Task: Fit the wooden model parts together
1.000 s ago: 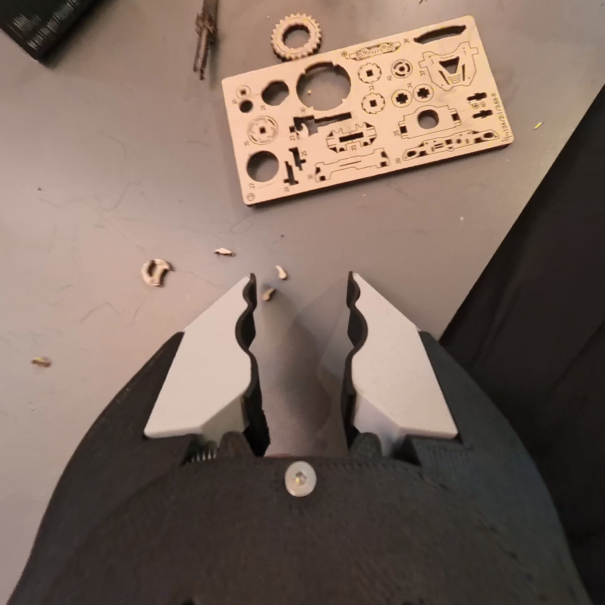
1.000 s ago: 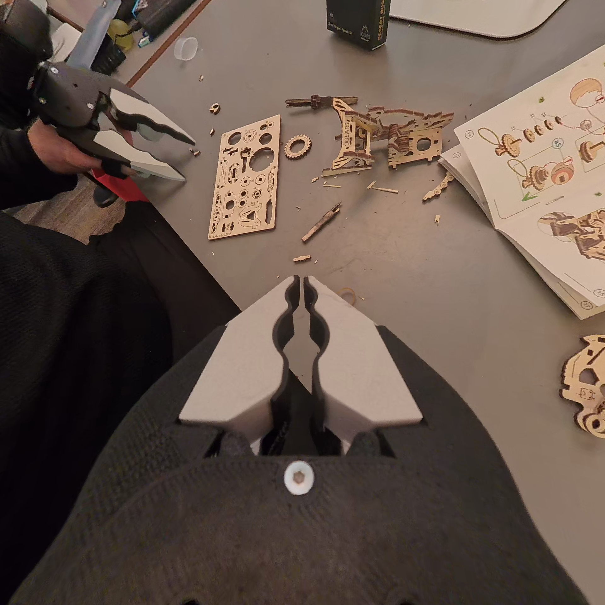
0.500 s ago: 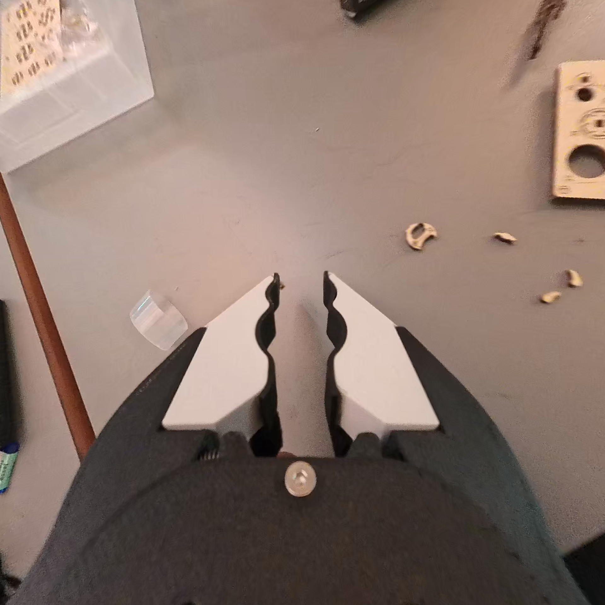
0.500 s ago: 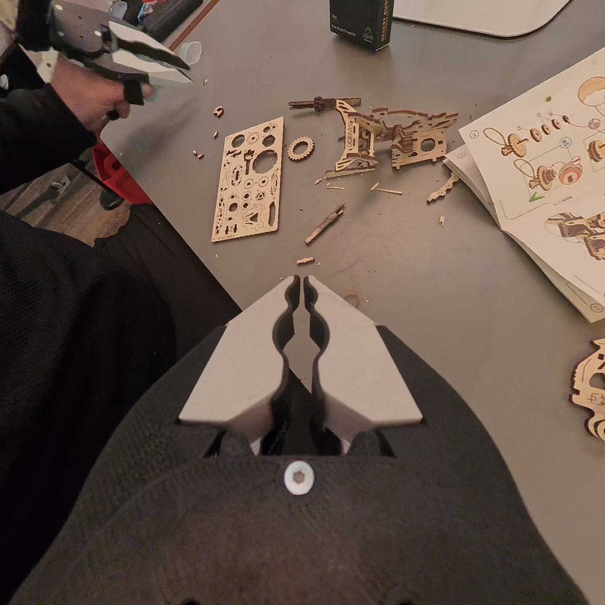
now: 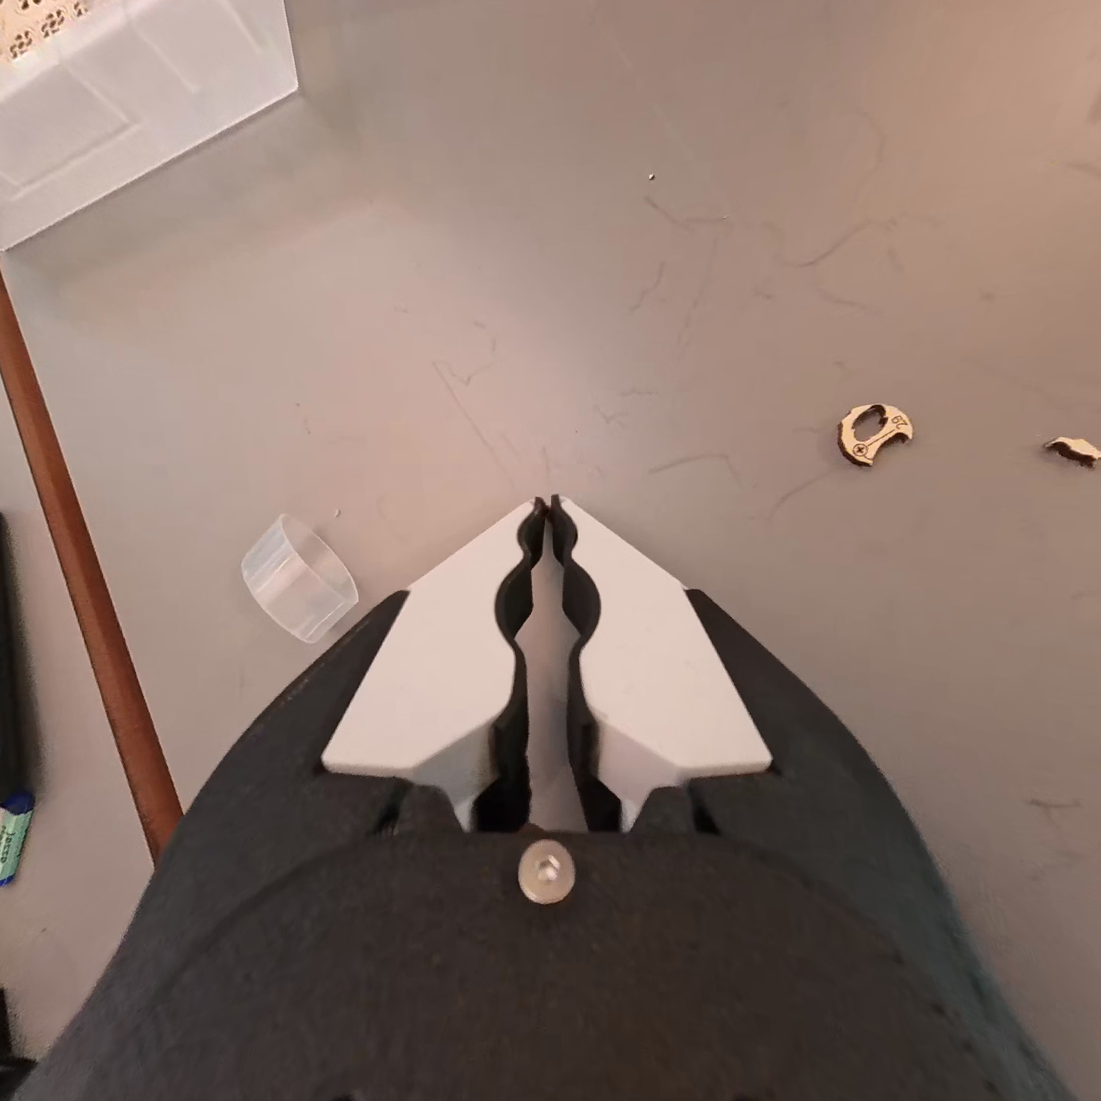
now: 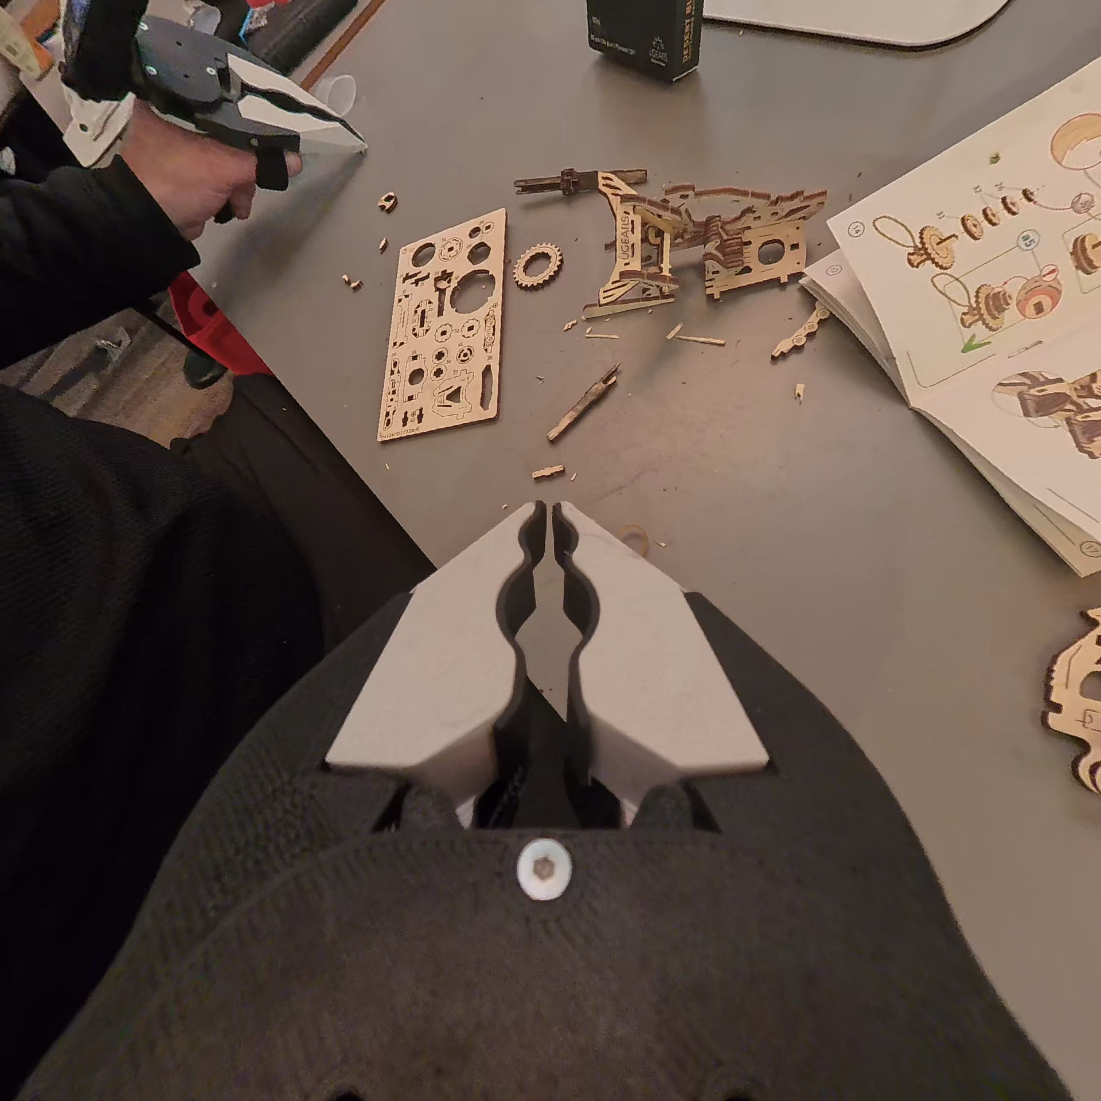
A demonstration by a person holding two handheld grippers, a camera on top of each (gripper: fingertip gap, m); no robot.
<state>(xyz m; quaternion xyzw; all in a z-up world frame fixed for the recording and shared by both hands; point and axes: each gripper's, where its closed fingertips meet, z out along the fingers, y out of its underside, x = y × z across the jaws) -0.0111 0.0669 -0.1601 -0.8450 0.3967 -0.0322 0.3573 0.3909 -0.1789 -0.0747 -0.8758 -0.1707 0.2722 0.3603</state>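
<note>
My left gripper [image 5: 547, 503] is shut with nothing visible between its fingertips. It hovers over bare grey table, left of a small round wooden offcut [image 5: 876, 435]. In the right wrist view it [image 6: 333, 134] is held in a hand at the far left of the table. My right gripper [image 6: 548, 506] is shut and empty near the table's front edge. Beyond it lie a punched wooden parts sheet [image 6: 444, 327], a wooden gear [image 6: 538, 269], a partly built wooden model [image 6: 697, 244] and a dark wooden stick [image 6: 584, 405].
A clear plastic cap [image 5: 298, 578] lies just left of my left gripper, and a clear box [image 5: 119, 107] stands at the far left. An open instruction booklet [image 6: 983, 327] lies at the right, a black box [image 6: 646, 36] at the back. Another wooden part [image 6: 1078, 703] lies at the right edge. The tips of one gripper are about 50 cm away from the tips of the other. About 9 cm separates my left fingertips from the small round wooden offcut [image 5: 876, 435]. It is also in sight in the right wrist view [image 6: 383, 199]. It is some 12 cm from my right tips to the dark wooden stick [image 6: 584, 405].
My left gripper swung left, away from the parts sheet toward the table's left side, and closed from open to shut. My right gripper stayed shut and barely moved.
</note>
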